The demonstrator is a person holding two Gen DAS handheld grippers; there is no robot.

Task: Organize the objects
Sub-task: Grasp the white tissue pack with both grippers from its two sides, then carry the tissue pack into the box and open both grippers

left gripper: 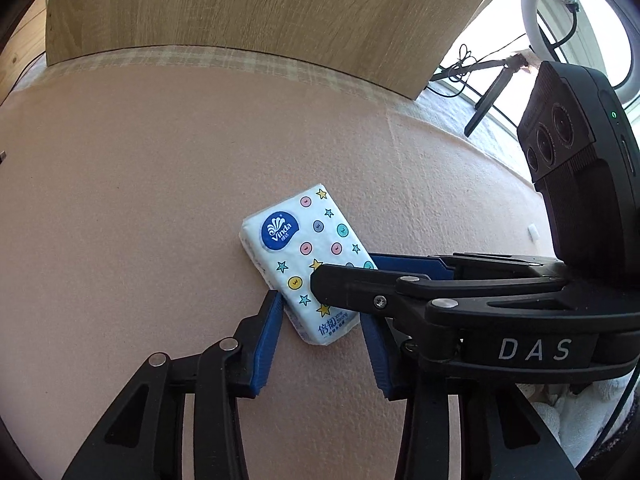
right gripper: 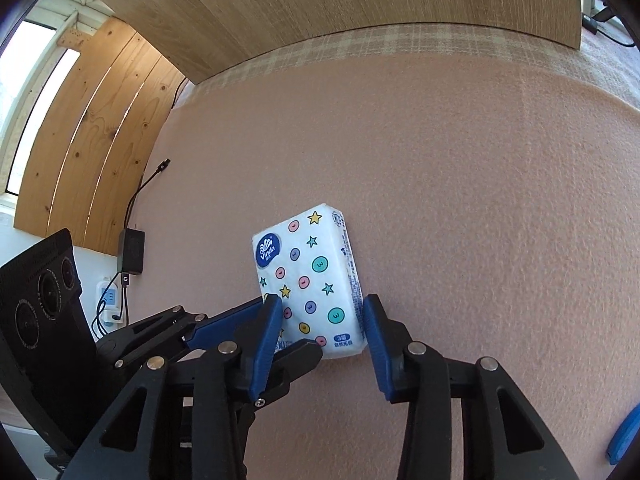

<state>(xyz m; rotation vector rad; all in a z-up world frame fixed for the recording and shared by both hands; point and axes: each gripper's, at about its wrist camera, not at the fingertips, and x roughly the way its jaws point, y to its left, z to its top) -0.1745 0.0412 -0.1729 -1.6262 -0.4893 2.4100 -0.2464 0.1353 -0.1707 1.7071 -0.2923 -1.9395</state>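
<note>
A white Vinda tissue pack (left gripper: pixel 304 256) with coloured stars and buttons lies on the pink felt table cover (left gripper: pixel 140 200). My left gripper (left gripper: pixel 320 320) is open, its blue pads either side of the pack's near end. My right gripper reaches in from the right in the left wrist view, its black finger (left gripper: pixel 360 292) lying across the pack's near part. In the right wrist view the pack (right gripper: pixel 310 280) sits between my right gripper's (right gripper: pixel 322 320) open blue pads, which stand close beside it. The left gripper's fingers (right gripper: pixel 224 328) come in from the left there.
A wooden board (left gripper: pixel 240 12) stands along the table's far edge. A ring light on a tripod (left gripper: pixel 580 28) stands at the far right by the window. A black charger with cable (right gripper: pixel 130 252) and pine panels (right gripper: pixel 88 140) are at the left. A blue object (right gripper: pixel 624 436) shows at the lower right edge.
</note>
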